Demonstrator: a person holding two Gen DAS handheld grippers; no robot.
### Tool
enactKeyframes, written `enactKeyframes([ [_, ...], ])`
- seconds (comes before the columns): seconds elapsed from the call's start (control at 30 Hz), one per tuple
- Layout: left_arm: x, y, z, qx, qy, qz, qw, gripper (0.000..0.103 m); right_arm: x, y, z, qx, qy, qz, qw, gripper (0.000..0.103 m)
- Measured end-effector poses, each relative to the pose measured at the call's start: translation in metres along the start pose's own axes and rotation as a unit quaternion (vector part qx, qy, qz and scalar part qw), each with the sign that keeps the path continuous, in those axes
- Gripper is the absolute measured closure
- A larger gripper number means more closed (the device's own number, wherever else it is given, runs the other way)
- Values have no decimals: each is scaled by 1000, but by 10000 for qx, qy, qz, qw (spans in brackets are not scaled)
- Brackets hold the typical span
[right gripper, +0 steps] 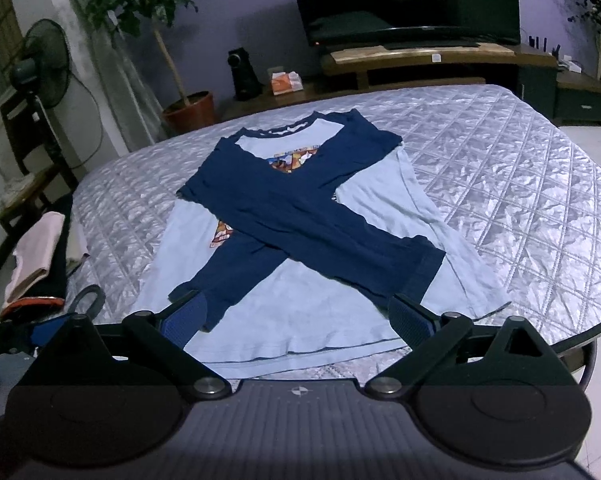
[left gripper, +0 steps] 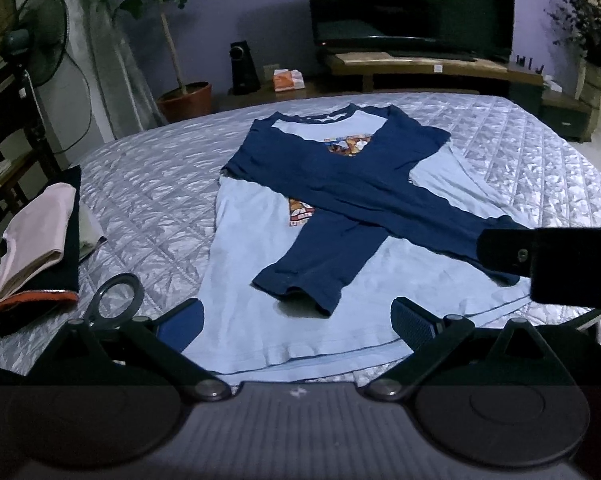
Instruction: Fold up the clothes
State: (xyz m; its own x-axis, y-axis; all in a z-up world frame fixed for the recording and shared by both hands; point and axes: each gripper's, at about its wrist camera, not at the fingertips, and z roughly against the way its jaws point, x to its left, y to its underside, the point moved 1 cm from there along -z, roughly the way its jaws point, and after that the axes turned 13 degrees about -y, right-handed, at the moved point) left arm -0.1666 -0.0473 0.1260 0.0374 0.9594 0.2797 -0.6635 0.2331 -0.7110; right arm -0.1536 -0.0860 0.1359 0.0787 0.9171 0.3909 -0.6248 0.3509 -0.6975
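Left gripper (left gripper: 296, 322) sits just over the near hem, jaws spread wide, nothing between them; right gripper (right gripper: 298, 318) likewise parted and empty, near the same hem. Shirt (left gripper: 260, 300) lies flat on the quilted silver bedspread (left gripper: 148, 184), roughly centred, light blue body with navy sleeves. Long axis runs away from the cameras: hem nearest, collar at the far end toward the TV (left gripper: 408, 0). Both sleeves are folded in across the chest and cross in an X; the one that ends at the right cuff lies on top. Printed graphic is mostly covered by the sleeves. Clutter: folded stack (left gripper: 36, 248) of pink and dark garments on the bed's left edge, well apart from the shirt. Off the bed: standing fan (left gripper: 40, 36), potted plant (left gripper: 184, 100), TV bench (left gripper: 420, 66). Right gripper's body intrudes at the right edge of the left view, over the right cuff.
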Motion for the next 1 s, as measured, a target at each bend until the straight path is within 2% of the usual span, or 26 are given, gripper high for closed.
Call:
enactKeyframes([
  [0.6, -3, 1, -2, 60, -15, -55, 10000, 4, 3, 0, -3, 53, -30, -10, 10000, 3],
  [1.0, -5, 5, 0, 12, -158, -246, 9996, 4, 8, 0, -8, 163, 18, 83, 9998, 2],
])
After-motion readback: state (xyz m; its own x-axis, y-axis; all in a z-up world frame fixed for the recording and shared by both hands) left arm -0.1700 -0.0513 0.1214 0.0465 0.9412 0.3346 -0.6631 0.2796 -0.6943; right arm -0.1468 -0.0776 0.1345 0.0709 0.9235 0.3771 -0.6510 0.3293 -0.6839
